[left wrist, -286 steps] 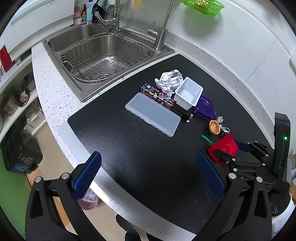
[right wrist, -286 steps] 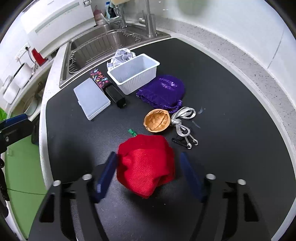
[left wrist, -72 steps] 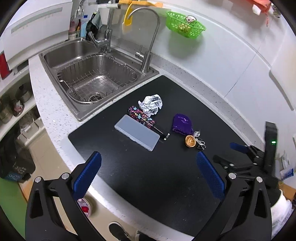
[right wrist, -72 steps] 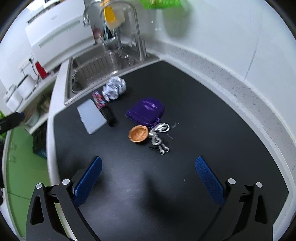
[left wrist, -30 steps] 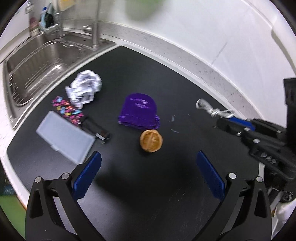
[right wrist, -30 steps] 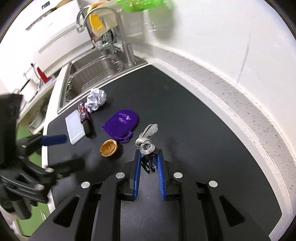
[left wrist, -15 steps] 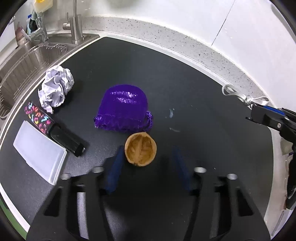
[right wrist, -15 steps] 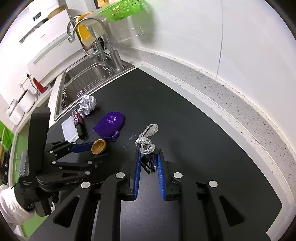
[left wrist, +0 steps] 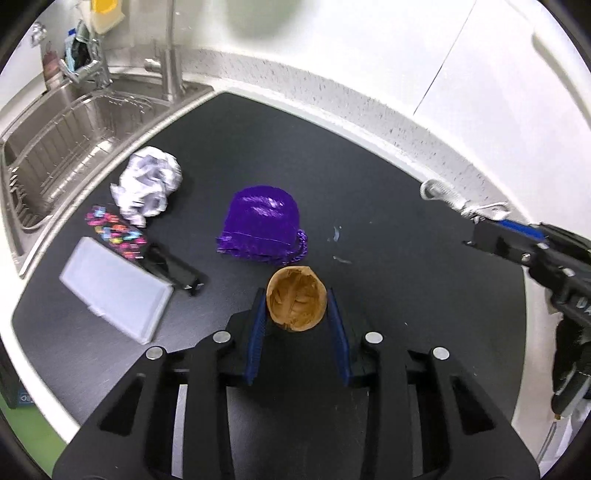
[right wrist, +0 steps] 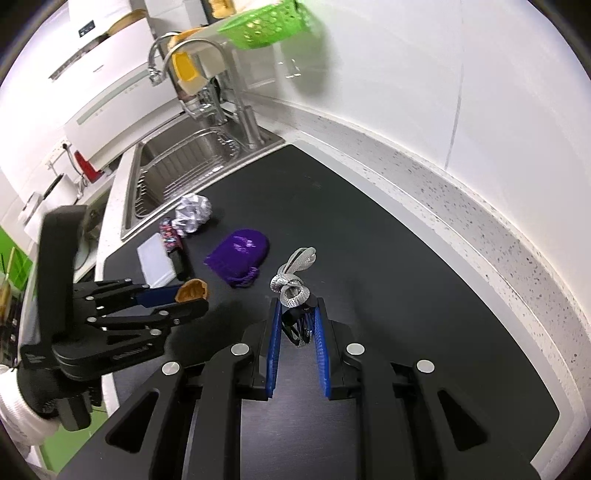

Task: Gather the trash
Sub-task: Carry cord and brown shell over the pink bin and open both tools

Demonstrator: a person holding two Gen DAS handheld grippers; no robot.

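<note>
The brown, bowl-shaped walnut half-shell (left wrist: 296,303) sits hollow side up between the blue pads of your left claw (left wrist: 297,309), which has just been closing and now presses it on both sides; from the right wrist view the shell (right wrist: 192,290) looks raised above the black mat (left wrist: 388,206) that covers the table, though you cannot be sure of that. Its hollow shows only its own ridged brown inside. Your right claw (right wrist: 297,320) is clamped on a silver braided cord with dark metal clips (right wrist: 293,282), the cord looping up past the fingertips and the clips hanging between the pads.

On the mat, towards its middle, a purple drawstring fabric pouch (left wrist: 261,225) lies on its side just beyond the shell, its mouth facing you; what is in it you cannot tell. Nearer the sink edge lies a crumpled ball of white printed paper (left wrist: 147,184). Beside it is a dark slim box with a colourful printed end (left wrist: 142,248), and touching that, at the mat's left edge, a flat translucent white plastic case (left wrist: 114,291) with its lid closed. The steel sink (right wrist: 177,162) past the mat's far left corner holds a wire rack. A green plastic basket (right wrist: 269,26) hangs on the wall.
</note>
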